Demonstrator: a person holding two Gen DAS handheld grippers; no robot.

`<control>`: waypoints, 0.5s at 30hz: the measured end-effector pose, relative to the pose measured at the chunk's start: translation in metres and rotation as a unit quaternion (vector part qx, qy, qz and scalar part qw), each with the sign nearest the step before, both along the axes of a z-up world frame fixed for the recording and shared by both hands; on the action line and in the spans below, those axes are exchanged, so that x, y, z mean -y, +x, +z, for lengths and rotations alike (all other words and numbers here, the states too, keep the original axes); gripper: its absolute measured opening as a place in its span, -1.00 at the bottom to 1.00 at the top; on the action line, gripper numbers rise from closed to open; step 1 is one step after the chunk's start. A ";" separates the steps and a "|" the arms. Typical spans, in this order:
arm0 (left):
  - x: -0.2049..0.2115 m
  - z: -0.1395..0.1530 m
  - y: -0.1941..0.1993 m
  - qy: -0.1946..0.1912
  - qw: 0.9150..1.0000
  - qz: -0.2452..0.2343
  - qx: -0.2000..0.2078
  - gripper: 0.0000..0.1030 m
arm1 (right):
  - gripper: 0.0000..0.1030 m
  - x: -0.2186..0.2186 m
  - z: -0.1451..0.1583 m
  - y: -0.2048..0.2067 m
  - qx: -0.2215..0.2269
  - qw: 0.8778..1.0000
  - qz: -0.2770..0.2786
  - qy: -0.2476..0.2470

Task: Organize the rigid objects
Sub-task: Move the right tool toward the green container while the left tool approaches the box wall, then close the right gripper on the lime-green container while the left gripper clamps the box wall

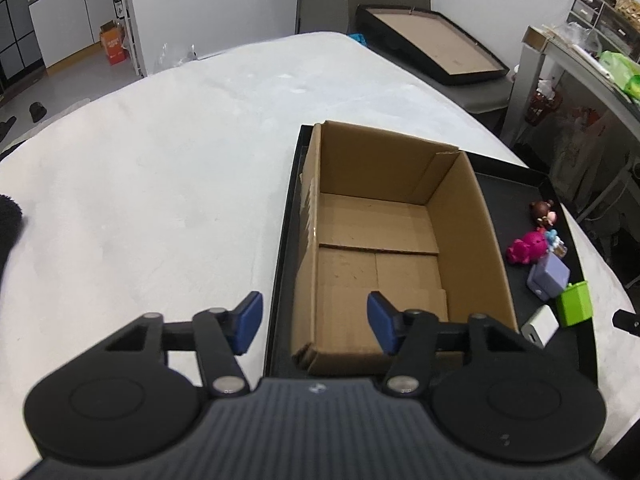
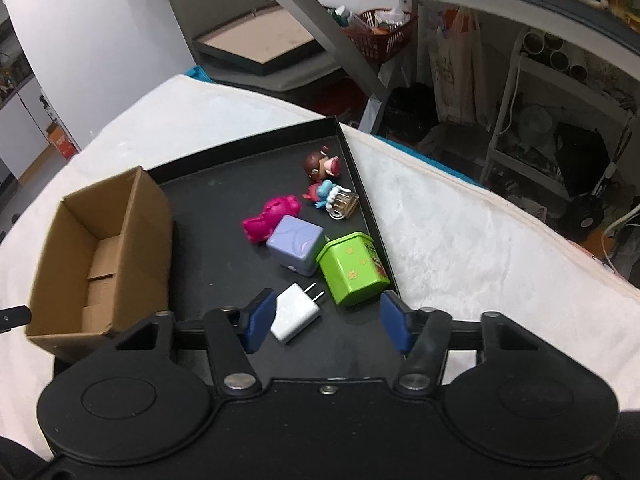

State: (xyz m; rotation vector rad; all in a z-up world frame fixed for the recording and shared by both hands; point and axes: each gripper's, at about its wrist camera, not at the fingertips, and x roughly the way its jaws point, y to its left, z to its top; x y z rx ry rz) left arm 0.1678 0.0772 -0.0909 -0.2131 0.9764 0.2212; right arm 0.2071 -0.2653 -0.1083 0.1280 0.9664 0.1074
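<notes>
Six small things are lying in a black tray (image 2: 362,184) on the white-covered worktop (image 1: 160,180): a white charger (image 2: 296,314), green box (image 2: 352,266), lilac cube (image 2: 296,246), pink toy (image 2: 272,218) and two figurines. Beside them the cardboard box (image 1: 380,232) is sitting empty. Both the left hand-held gripper (image 1: 314,322) and the right hand-held gripper (image 2: 326,322) are hanging open, gripping nothing; the charger is lying between the right one's fingers.

Left tongs (image 1: 315,322) and right tongs (image 2: 327,322), black linkage arms, blue pads, silver pivot pins, ribbed grey housing
</notes>
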 end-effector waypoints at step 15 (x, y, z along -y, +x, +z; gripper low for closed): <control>-0.013 -0.040 0.030 -0.006 0.999 0.009 -0.045 -0.37 | -0.13 -0.034 -0.049 0.056 -0.033 0.992 0.064 -0.099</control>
